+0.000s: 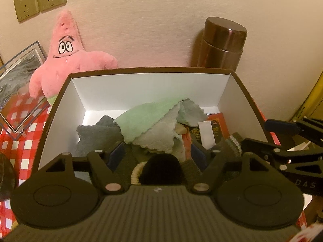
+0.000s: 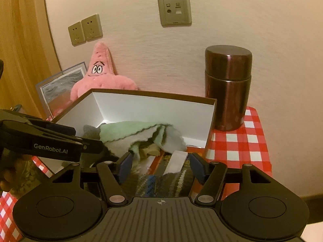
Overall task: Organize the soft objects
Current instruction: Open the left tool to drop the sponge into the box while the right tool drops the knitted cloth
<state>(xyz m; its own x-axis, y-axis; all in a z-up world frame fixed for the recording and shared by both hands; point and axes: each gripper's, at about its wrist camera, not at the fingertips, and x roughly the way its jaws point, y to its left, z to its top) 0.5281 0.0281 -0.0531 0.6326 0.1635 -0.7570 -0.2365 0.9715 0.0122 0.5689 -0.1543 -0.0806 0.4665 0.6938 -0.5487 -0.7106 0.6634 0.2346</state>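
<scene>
Two hand-held grippers hang over the near end of an open brown cardboard box with white inner walls [image 1: 153,84]. Nearest us, the left gripper [image 1: 158,153] stands wide, its blue pads either side of a dark knitted sock with a cream band [image 1: 159,171] without pressing on it. The right gripper [image 2: 160,166] likewise stands wide over a striped knitted sock [image 2: 161,183], nothing pinched between its pads. We judge both socks light, limp and non-slippery; each should be pinched at a bunched fold or the cuff, not at a flat face.

Beyond the pads lies a mint-green and grey microfibre cloth [image 1: 151,121], crumpled across the middle of the box, with a dark grey fleecy cloth [image 1: 94,137] to its left and a flat red printed packet [image 1: 214,129] to its right. These cloths will sag and trail when lifted, so a raised ridge is the best hold.

Free room remains along the bare white floor at the far end. The near rim and the two side walls hem in the jaws, and the two grippers sit close together at the right-hand wall.

Behind the box stand a pink plush starfish toy [image 1: 66,60] and a tall brown metal flask [image 1: 222,42] against the wall, on a red-and-white checked tablecloth [image 2: 240,141].
</scene>
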